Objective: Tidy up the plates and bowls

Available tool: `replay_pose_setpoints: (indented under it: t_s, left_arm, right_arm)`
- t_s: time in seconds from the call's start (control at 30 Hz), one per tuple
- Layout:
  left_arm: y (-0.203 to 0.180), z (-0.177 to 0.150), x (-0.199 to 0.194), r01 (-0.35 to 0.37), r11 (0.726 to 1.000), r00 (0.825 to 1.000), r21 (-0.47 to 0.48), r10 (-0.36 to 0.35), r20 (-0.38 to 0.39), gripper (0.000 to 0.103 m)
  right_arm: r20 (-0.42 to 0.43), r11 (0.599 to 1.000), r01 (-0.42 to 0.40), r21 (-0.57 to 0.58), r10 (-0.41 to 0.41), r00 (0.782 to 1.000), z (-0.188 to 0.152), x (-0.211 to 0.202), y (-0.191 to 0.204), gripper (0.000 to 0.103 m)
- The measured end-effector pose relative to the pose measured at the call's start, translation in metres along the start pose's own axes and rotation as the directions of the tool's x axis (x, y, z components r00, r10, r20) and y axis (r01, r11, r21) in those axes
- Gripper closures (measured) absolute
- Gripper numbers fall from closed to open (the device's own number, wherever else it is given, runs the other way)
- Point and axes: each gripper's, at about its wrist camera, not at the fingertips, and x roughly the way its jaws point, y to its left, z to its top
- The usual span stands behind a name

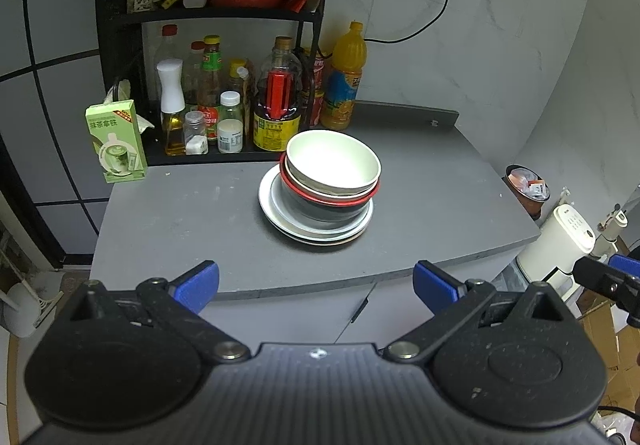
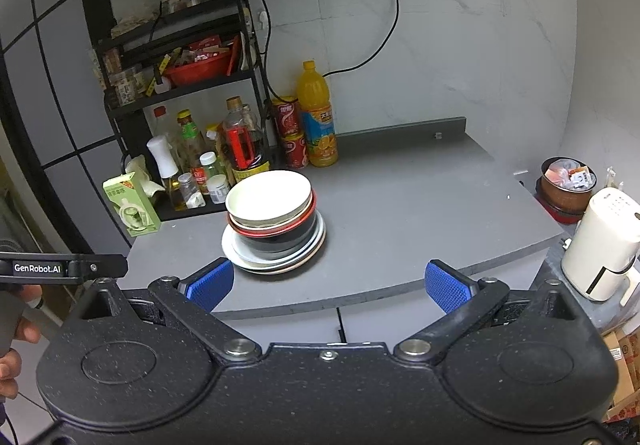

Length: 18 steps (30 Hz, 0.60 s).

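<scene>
Left wrist: left tongs [image 1: 316,287] wide apart, empty.

**Bowls and plates stacked in one pile**

A cream-white bowl [image 1: 334,161] is seen upright at the top of the pile, its inside empty. It is nested in a second pale bowl, of which only the rim shows. Both are held in a black bowl with a red rim [image 1: 324,205]. The bowls are carried by a few stacked white plates [image 1: 272,205], which lie flat on the grey tabletop [image 1: 180,221], near its middle.
</scene>
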Motion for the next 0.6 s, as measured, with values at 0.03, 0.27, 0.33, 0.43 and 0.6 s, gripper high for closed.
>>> replay_pose_setpoints:
  t_s: [0.03, 0.27, 0.33, 0.43, 0.6]
  left_arm:
    - [0.0, 0.001, 0.0, 0.001, 1.0, 1.0, 0.001, -0.001, -0.002, 0.001]
    - [0.001, 0.006, 0.003, 0.007, 1.0, 1.0, 0.025, -0.007, 0.0, 0.001]
    - [0.0, 0.006, 0.005, 0.012, 1.0, 1.0, 0.024, -0.012, 0.0, 0.001]
    - [-0.002, 0.007, 0.01, 0.023, 0.999, 1.0, 0.037, -0.022, -0.013, 0.001]
    - [-0.01, 0.006, 0.017, 0.038, 0.998, 0.999, 0.051, -0.036, -0.027, 0.001]
  right_arm:
    - [-0.002, 1.0, -0.001, -0.005, 0.001, 1.0, 0.0, 0.001, 0.001, 0.0]
    - [-0.011, 0.999, 0.029, -0.027, -0.029, 1.0, 0.0, 0.008, 0.006, 0.0]
    - [-0.016, 0.999, 0.037, -0.026, -0.037, 0.999, 0.001, 0.008, 0.005, 0.0]
    - [-0.018, 0.999, 0.042, -0.024, -0.042, 0.999, 0.001, 0.008, 0.004, 0.0]
    - [-0.029, 0.998, 0.056, -0.017, -0.057, 0.998, 0.0, 0.011, 0.002, 0.0]
